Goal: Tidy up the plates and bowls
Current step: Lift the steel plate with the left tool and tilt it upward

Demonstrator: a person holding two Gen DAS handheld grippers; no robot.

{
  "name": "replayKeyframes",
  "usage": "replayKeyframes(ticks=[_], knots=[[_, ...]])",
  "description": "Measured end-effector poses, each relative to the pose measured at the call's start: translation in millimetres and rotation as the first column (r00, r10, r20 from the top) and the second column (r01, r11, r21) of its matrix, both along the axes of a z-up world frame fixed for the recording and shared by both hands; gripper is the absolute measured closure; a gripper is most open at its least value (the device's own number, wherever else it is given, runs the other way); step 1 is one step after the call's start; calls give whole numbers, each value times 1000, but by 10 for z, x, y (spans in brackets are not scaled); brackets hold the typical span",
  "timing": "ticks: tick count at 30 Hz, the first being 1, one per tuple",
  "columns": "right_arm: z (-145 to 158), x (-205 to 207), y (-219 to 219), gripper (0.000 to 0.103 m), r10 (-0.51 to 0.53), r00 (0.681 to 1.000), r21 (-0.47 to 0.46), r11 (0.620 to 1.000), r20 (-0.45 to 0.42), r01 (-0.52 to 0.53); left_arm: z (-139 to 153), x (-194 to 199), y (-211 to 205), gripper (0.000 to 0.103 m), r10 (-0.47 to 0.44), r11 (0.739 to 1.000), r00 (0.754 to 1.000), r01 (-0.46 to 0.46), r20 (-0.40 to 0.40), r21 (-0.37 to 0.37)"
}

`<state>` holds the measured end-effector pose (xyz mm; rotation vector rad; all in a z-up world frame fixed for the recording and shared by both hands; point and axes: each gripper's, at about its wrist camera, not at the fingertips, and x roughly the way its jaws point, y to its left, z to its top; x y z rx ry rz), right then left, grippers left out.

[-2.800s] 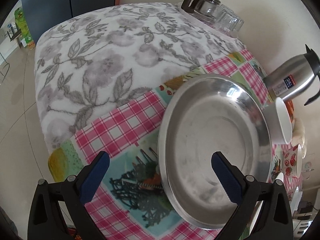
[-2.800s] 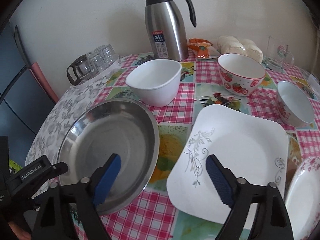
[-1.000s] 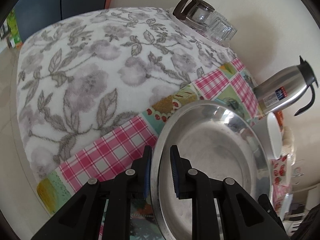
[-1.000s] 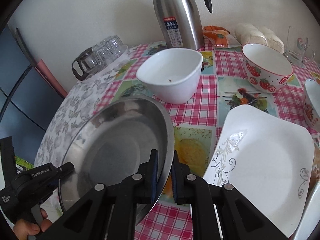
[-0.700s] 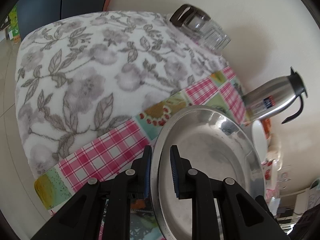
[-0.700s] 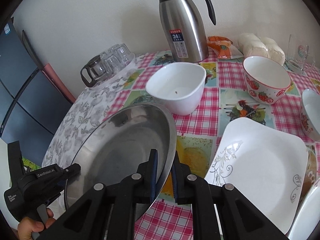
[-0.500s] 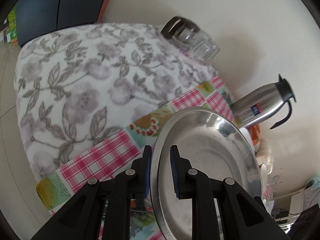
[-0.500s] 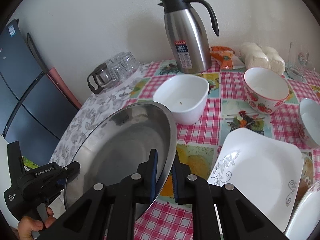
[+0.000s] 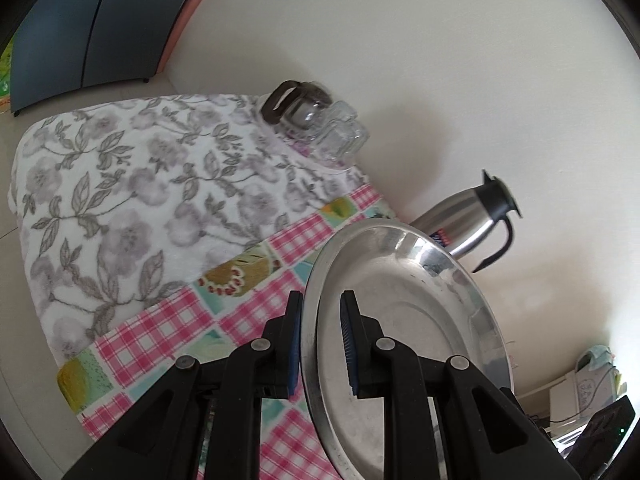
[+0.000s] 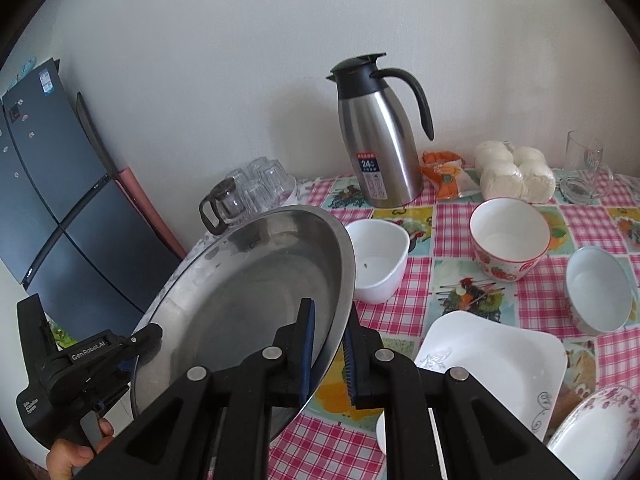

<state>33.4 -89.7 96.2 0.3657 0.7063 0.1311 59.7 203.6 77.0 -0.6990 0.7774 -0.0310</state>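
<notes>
Checkered counter (image 10: 400,312) below: your left gripper (image 9: 319,344) and right gripper (image 10: 329,354) each pinch opposite rims of the steel plate (image 10: 248,300), held aloft, tilted. Uneven hands could let it slip onto the white bowl (image 10: 376,264).

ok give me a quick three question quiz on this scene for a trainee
1. True or false: the steel plate is gripped on its rim by both the left hand-held gripper and the right hand-held gripper.
2. Which dish sits nearest the steel jug? A) plain white bowl B) square white plate C) floral-rimmed plate
3. Fill in: the bowl right of the plain white one has a ______ pattern outside.

Key: 1 true; 2 A; 3 strawberry
</notes>
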Motion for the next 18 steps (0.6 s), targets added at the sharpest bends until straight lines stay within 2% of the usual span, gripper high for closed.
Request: replayKeyframes(ticks=[7,18], knots=[[160,-144,-207,89,-28,999,-26,999,36,29,131,-97,-216,84,-31,999,999,32,45,-30],[188,-396,-711,89,-96,995,-46,994,30,97,199,-200,-750,84,-114,991,991,118,69,-63]])
